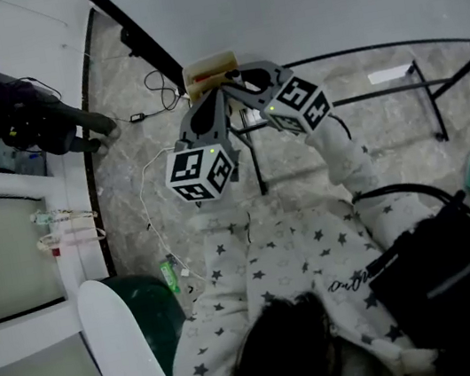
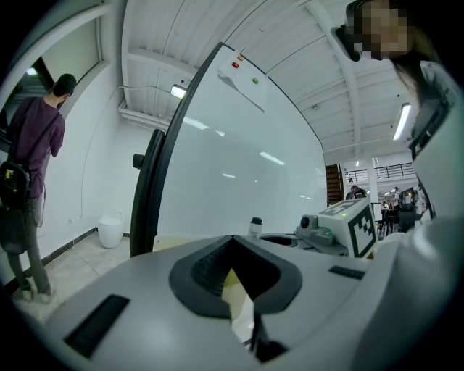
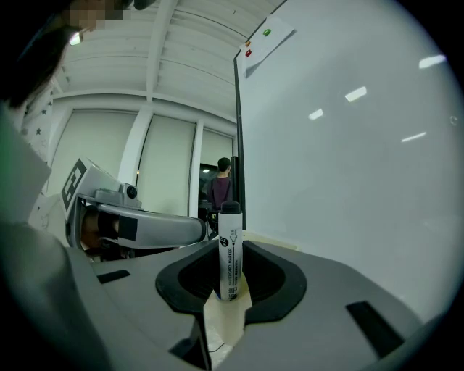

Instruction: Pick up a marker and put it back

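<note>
In the right gripper view, a white marker [image 3: 230,253] with a black cap stands upright between the jaws of my right gripper [image 3: 229,293], which is shut on its lower end. Its cap also shows in the left gripper view as the marker [image 2: 255,225] beside the whiteboard [image 2: 232,159]. My left gripper [image 2: 236,281] has its jaws together with nothing between them. In the head view, the left gripper [image 1: 206,98] and right gripper [image 1: 237,81] are raised side by side, tips close to a beige box [image 1: 209,68] at the whiteboard's [image 1: 292,1] lower edge.
The whiteboard's black stand [image 1: 381,94] spreads over the marble floor, with cables [image 1: 151,197] lying to the left. A person in dark clothes [image 2: 32,181] stands near the left wall. A green-and-white chair [image 1: 135,335] is close to my left side.
</note>
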